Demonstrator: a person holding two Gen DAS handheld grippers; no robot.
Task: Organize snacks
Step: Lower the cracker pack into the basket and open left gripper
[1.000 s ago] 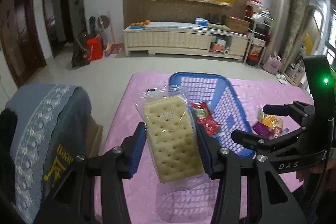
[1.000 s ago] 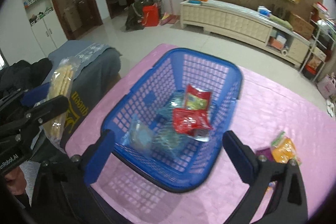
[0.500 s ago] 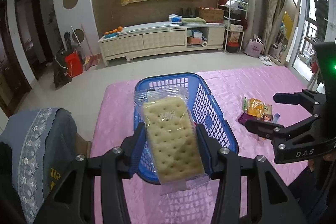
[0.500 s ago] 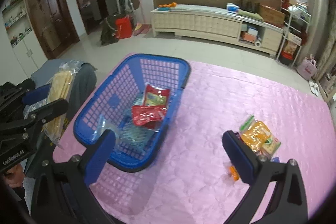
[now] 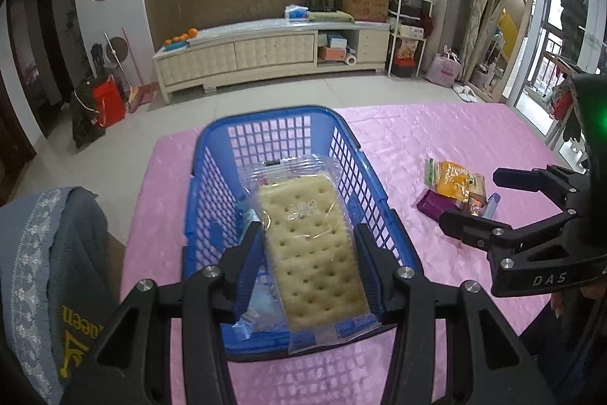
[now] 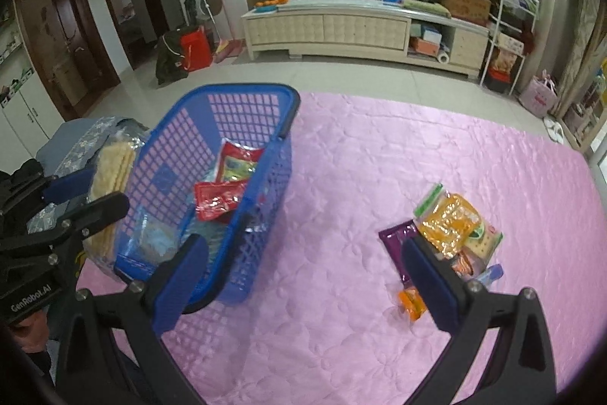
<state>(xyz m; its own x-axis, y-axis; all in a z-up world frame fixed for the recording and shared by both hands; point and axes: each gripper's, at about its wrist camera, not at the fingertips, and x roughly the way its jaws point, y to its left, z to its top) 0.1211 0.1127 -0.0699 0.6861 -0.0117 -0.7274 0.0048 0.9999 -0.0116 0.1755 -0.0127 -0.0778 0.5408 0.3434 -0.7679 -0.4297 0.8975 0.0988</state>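
Left gripper (image 5: 309, 262) clamped on a clear-wrapped cracker pack (image 5: 313, 253), held over the near end of the blue basket (image 5: 265, 128). Right gripper (image 6: 303, 279) wide open, nothing between its pads, over the pink tablecloth (image 6: 379, 158) between basket and loose snack pile (image 6: 449, 238). Only the right view shows the red packets (image 6: 220, 192) lying inside the basket; in the left view the cracker pack hides them. A second ago the pack hung left of the basket; now it is above it. The right gripper has shifted from over the basket toward the pile.
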